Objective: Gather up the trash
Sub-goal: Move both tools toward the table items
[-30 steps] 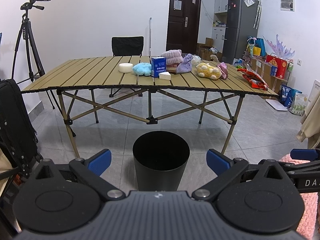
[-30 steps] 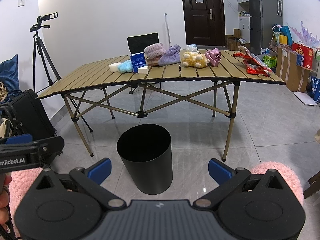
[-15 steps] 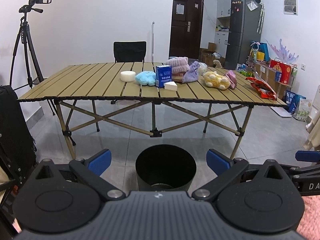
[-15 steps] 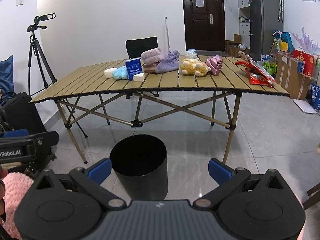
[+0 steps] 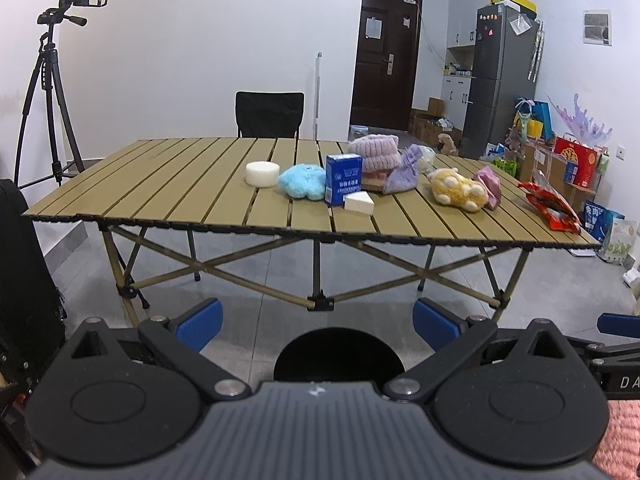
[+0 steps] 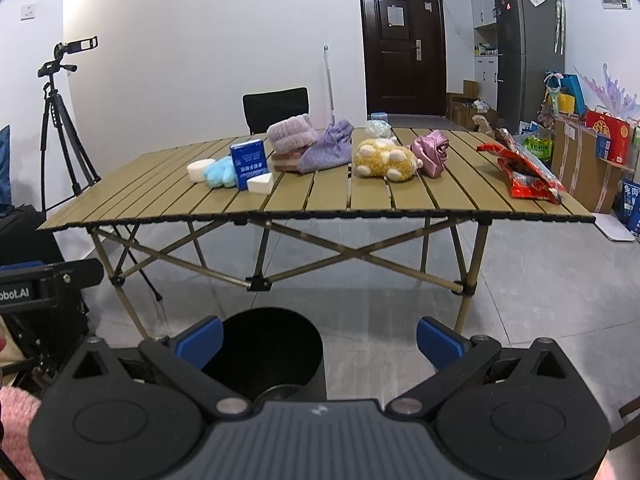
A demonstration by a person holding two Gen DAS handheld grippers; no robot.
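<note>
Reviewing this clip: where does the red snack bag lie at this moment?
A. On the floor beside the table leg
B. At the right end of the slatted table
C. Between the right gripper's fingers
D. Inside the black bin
B: the red snack bag lies flat at the right end of the slatted table, away from the black bin, and both grippers are open and empty.

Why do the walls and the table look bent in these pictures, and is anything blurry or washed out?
Left wrist view: the fisheye lens bows the table edge and leans the tripod; the corners go black. Right wrist view: the same curve bends the table edge and fridge. Both are evenly lit and sharp, with a soft sheen on the floor tiles.
</note>
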